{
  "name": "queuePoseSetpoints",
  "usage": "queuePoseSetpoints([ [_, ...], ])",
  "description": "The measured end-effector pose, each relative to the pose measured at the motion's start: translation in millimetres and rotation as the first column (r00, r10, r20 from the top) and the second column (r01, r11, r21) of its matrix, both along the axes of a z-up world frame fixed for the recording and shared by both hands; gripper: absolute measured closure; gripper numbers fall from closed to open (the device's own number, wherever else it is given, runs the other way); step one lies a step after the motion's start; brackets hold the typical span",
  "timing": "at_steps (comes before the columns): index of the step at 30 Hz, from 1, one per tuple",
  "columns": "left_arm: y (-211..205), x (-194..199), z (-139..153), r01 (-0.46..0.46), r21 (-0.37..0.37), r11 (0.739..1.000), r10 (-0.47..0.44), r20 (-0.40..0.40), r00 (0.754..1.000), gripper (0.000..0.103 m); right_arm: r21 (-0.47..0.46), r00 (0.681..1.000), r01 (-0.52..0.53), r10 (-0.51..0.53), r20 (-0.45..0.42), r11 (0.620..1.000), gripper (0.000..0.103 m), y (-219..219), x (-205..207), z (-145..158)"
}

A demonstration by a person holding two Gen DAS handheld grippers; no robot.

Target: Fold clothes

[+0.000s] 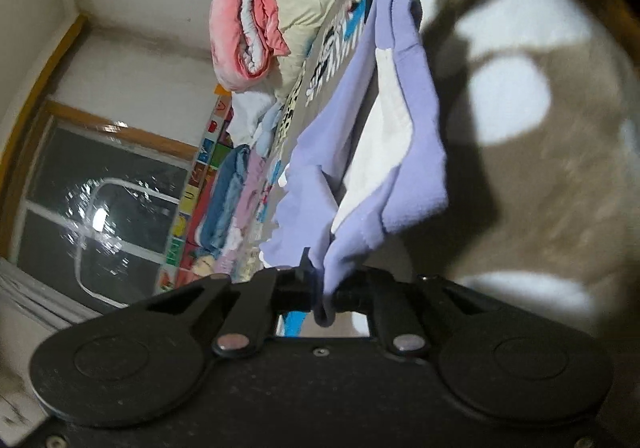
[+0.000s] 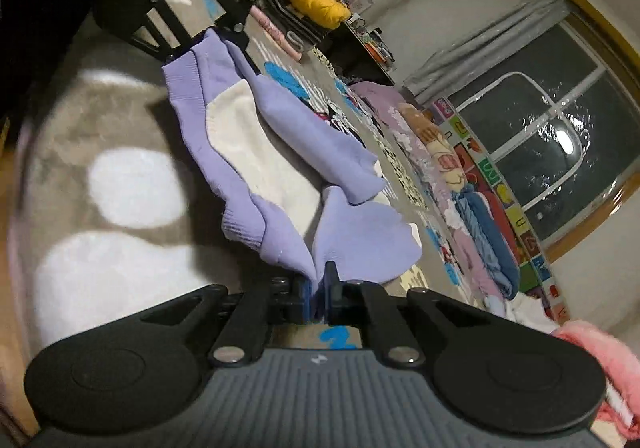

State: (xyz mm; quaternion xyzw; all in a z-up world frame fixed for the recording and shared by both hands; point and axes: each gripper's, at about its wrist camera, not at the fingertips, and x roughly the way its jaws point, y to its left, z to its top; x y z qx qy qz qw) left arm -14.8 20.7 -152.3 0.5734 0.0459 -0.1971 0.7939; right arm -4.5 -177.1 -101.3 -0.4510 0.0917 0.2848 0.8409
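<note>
A lilac-and-white garment (image 1: 384, 151) is stretched in the air between two grippers, one end clamped in the left gripper (image 1: 326, 288), the other pinched in the right gripper (image 2: 318, 288). Below it a beige patterned bedspread (image 1: 560, 207) is seen, and farther off folded bedding (image 1: 260, 15) and a dark window (image 2: 540, 151).

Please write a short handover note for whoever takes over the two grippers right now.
Left gripper: shut on one end of the purple garment.
Right gripper: shut on the opposite end.
The garment, purple with white panels, hangs between them above the bed, sagging in the middle.
Done: picked up at both ends.
Left: lay it flat, fold it, add it to the folded pile by the wall.
</note>
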Motion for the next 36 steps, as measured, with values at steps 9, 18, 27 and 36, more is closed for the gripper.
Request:
queuePoseSetpoints([
  [9, 13.7, 47.2, 69.7, -0.056, -0.234, 0.971, -0.007, -0.258, 0.966, 0.097, 0.176, 0.989, 0.025, 0.002, -0.149, 0.984, 0.095, -20.2, 21.4, 63.8],
  [18, 43.7, 149.1, 121.4, -0.213, -0.560, 0.801, -0.121, -0.500, 0.858, 0.096, 0.447, 0.938, 0.120, 0.046, -0.342, 0.886, 0.095, -60.6, 115.6, 106.0],
  [27, 79.7, 231.1, 109.0, -0.462, -0.728, 0.507, -0.305, -0.652, 0.694, 0.096, 0.644, 0.813, 0.347, 0.124, -0.569, 0.682, 0.094, -93.1, 212.7, 91.8],
  [36, 100.3, 290.9, 78.1, -0.649, -0.710, 0.273, -0.440, -0.692, 0.572, 0.096, 0.660, 0.655, 0.572, 0.212, -0.725, 0.488, 0.094, -113.8, 282.5, 42.8],
])
